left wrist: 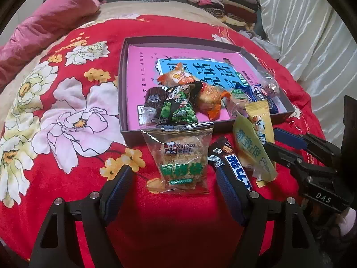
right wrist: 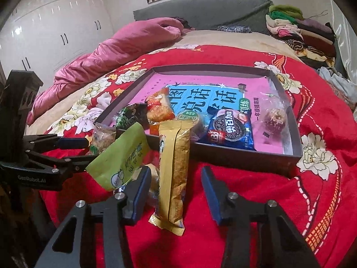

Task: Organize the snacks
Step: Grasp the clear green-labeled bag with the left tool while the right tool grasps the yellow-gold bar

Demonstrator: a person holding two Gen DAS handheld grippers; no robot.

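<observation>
Right tool (right wrist: 174,192) open astride upright yellow snack packet (right wrist: 173,174) | left tool (left wrist: 176,192) open over clear packet (left wrist: 180,156)

**Tight by the box front, open at the far half**

Near wall of box (right wrist: 223,154) blocked by yellow packet (right wrist: 174,174), green packet (right wrist: 120,158) & clear packet (left wrist: 180,156) leaning/lying against it. Snacks crowd box's near half; far half bare. Blanket (left wrist: 67,116) to the left is free.
</observation>
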